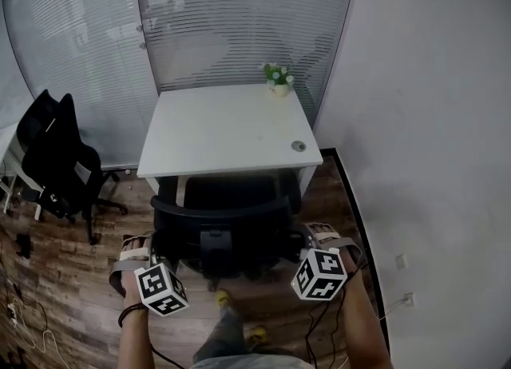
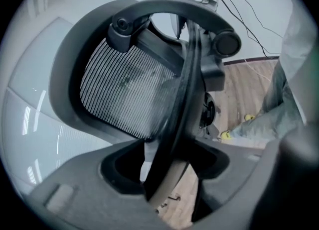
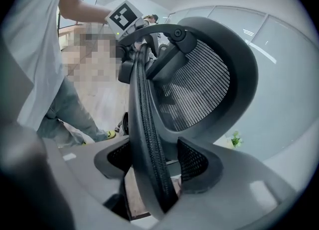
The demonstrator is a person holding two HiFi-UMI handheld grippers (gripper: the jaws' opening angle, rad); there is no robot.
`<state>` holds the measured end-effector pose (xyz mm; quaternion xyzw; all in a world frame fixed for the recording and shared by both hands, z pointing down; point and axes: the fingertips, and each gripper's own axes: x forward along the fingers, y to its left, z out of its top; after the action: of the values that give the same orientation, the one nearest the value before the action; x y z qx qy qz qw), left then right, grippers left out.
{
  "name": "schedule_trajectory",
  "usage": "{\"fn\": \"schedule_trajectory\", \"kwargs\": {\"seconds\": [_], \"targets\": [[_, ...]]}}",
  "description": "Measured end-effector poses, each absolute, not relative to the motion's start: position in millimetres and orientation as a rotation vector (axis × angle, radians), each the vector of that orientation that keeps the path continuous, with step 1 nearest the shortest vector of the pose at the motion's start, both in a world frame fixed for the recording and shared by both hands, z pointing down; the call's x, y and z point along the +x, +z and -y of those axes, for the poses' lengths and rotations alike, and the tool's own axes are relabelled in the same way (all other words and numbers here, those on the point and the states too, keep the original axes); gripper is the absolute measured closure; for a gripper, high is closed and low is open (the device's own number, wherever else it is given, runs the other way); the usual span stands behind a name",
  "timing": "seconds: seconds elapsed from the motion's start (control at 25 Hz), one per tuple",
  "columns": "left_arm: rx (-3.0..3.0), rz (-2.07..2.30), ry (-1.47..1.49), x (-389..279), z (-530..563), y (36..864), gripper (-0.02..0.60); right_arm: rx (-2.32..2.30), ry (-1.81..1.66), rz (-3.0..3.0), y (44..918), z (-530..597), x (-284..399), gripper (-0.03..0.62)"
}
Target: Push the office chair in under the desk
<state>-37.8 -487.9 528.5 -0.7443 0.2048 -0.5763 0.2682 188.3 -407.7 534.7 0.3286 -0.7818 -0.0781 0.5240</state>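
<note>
The black office chair (image 1: 219,216) stands with its seat tucked under the white desk (image 1: 223,128); only its mesh backrest shows in front of the desk edge. My left gripper (image 1: 137,246) is at the backrest's left rim. In the left gripper view the rim (image 2: 172,124) runs between the jaws of the left gripper (image 2: 167,167) with gaps on both sides, so it is open. My right gripper (image 1: 319,236) is at the right rim. In the right gripper view the right gripper (image 3: 152,159) has its pads against the rim (image 3: 144,114).
A small potted plant (image 1: 278,78) and a round cable grommet (image 1: 298,146) sit on the desk. A second black chair (image 1: 56,160) stands at the left by a glass partition (image 1: 80,40). A white wall (image 1: 431,120) runs close on the right. Cables (image 1: 24,319) lie on the wood floor.
</note>
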Motion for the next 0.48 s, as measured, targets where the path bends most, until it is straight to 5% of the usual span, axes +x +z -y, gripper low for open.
{"fn": "schedule_trajectory", "kwargs": {"seconds": [0.48], "targets": [[-1.981,-0.519,-1.585,-35.6,476.5,533.6,0.331,0.863,-0.340,1.791,538.9,397.8,195.0,0.367]]}}
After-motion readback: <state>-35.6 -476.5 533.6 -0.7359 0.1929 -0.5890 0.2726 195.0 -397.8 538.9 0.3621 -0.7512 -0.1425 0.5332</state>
